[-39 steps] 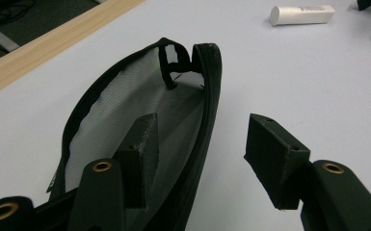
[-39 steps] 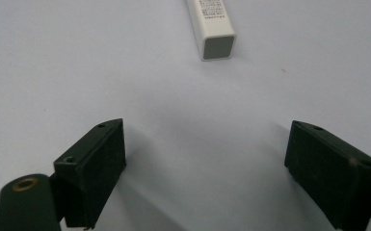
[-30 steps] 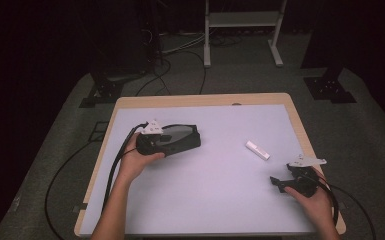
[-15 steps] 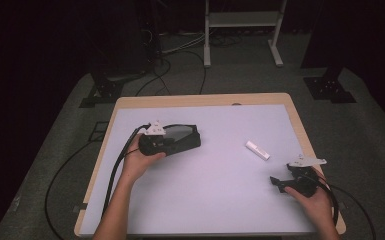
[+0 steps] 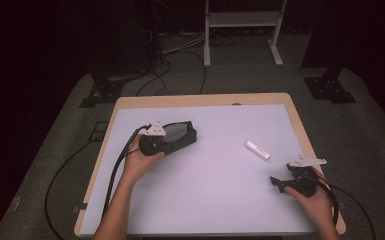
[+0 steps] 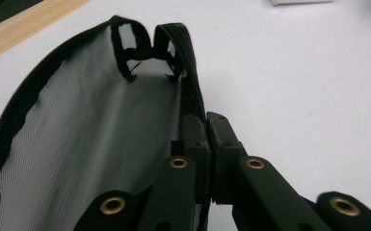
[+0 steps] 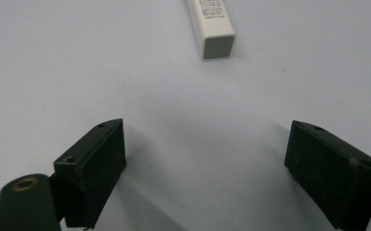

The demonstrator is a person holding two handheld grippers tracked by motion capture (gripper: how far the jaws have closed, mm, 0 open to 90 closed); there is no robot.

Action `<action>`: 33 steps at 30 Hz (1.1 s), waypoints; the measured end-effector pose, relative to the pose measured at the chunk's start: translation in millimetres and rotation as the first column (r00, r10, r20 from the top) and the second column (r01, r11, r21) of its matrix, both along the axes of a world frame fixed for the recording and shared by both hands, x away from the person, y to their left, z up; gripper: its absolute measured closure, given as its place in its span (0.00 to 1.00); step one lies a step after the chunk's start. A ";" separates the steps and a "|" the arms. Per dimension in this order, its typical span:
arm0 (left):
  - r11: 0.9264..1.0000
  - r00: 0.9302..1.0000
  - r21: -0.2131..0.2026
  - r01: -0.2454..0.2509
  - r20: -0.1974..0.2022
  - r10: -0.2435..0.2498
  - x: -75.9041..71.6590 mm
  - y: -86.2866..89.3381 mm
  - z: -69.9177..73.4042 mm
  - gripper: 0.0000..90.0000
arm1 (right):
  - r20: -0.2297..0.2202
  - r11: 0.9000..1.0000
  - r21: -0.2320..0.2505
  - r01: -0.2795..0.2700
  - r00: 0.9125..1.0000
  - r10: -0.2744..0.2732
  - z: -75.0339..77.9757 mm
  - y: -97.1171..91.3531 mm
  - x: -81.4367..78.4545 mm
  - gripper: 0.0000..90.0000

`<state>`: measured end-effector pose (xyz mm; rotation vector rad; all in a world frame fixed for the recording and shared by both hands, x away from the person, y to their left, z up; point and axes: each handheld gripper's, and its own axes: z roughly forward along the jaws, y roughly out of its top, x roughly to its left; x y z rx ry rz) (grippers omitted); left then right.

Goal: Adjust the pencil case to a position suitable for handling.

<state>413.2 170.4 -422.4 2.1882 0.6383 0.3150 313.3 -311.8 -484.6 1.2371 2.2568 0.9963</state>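
Observation:
A black zip pouch with a grey mesh lining lies open on the white table top at the left. My left gripper is shut on the pouch's zipper edge, holding its mouth open. A small white rectangular box lies flat at the right of the middle; its square end faces my right gripper. My right gripper rests near the table's front right corner, open, with nothing between its jaws, a short way from the white box.
The white mat covers a wooden table. Black cables trail off the left side. Beyond the table stand a white metal frame and dark stands on a grey floor.

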 end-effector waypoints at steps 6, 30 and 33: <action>1.000 1.000 0.001 -0.009 -0.003 0.009 -1.4 1.6 2.8 0.98 | 0.000 1.000 0.000 0.000 1.000 0.000 0.0 0.0 0.0 0.15; 0.998 1.000 -0.067 0.016 -0.020 -0.017 -23.8 1.6 18.9 0.98 | -0.001 1.000 0.001 -0.001 1.000 0.001 0.0 -0.2 0.3 0.15; 0.997 0.999 -0.068 0.030 -0.019 -0.032 -26.2 -0.2 20.6 0.98 | -0.001 1.000 0.000 -0.001 1.000 0.001 0.0 -0.2 0.2 0.15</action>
